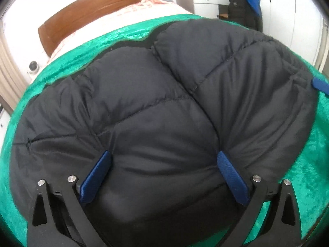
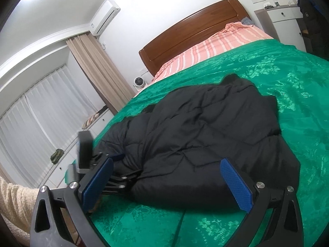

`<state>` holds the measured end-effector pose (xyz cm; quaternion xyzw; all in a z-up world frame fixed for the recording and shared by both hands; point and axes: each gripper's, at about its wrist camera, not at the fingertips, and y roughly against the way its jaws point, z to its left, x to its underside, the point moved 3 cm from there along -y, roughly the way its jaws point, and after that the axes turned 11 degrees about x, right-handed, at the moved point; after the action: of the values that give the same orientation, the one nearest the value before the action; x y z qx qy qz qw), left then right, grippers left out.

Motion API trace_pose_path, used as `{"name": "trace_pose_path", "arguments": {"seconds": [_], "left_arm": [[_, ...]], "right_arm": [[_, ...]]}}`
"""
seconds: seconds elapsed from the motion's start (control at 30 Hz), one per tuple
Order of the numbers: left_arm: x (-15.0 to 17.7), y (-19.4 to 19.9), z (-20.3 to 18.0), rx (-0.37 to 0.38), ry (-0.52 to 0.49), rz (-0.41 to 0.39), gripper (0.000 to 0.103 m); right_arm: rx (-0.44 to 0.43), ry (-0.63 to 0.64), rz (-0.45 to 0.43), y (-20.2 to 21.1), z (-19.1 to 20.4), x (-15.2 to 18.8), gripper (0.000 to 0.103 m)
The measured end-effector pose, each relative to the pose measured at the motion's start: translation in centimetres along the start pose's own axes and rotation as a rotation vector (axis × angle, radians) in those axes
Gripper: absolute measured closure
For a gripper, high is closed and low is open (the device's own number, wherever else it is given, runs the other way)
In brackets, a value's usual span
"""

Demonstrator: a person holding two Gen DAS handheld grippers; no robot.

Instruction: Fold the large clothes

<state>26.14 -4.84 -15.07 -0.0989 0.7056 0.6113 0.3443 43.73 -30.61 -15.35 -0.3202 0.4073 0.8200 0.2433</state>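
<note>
The puffy dark jacket [image 1: 164, 111], lying mid-frame on the green bedspread [image 2: 287, 78], looks light, soft and slippery, so both wide-open tools, left tool [image 1: 163, 158] pressing it and right tool [image 2: 166, 165], should pinch a quilted seam.

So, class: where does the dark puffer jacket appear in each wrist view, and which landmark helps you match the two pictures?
Left wrist view: the puffer jacket fills the centre, between the blue pads.
Right wrist view: the jacket lies centre to lower right on the green bedspread.
Shared landmark: the wooden headboard.
</note>
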Motion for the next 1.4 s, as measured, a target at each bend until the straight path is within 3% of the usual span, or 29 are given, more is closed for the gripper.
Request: {"name": "trace_pose_path", "arguments": {"seconds": [0.13,0.23,0.47,0.6,0.9,1.23,1.4], "left_arm": [[1.1,2.8,-0.5,0.018,0.000,-0.007,0.003],[2.7,1.7,-1.6,-0.040,-0.067,0.031,0.002],[4.5,0.2,-2.6,-0.081,-0.085,0.019,0.000],[4.9,1.9,-3.3,-0.078,-0.075,0.039,0.002],[8.4,5.8,-6.9,-0.013,-0.163,0.031,0.002],[9.7,6.6,-7.4,0.000,-0.113,0.042,0.002],[8.5,5.3,-5.8,0.002,-0.094,0.052,0.002]], "right_arm": [[0.000,-0.029,-0.008,0.3,-0.6,-0.1,0.001],[-0.013,-0.049,-0.007,0.2,-0.9,-0.3,0.001],[0.022,-0.049,-0.004,0.0,-1.1,-0.3,0.001],[0.040,-0.065,-0.015,0.3,-1.6,-0.4,0.001],[0.036,-0.085,-0.025,0.6,-1.9,-0.6,0.001],[0.042,-0.104,-0.030,0.8,-2.6,-0.7,0.001],[0.037,-0.123,-0.020,0.6,-2.8,-0.6,0.001]]}}
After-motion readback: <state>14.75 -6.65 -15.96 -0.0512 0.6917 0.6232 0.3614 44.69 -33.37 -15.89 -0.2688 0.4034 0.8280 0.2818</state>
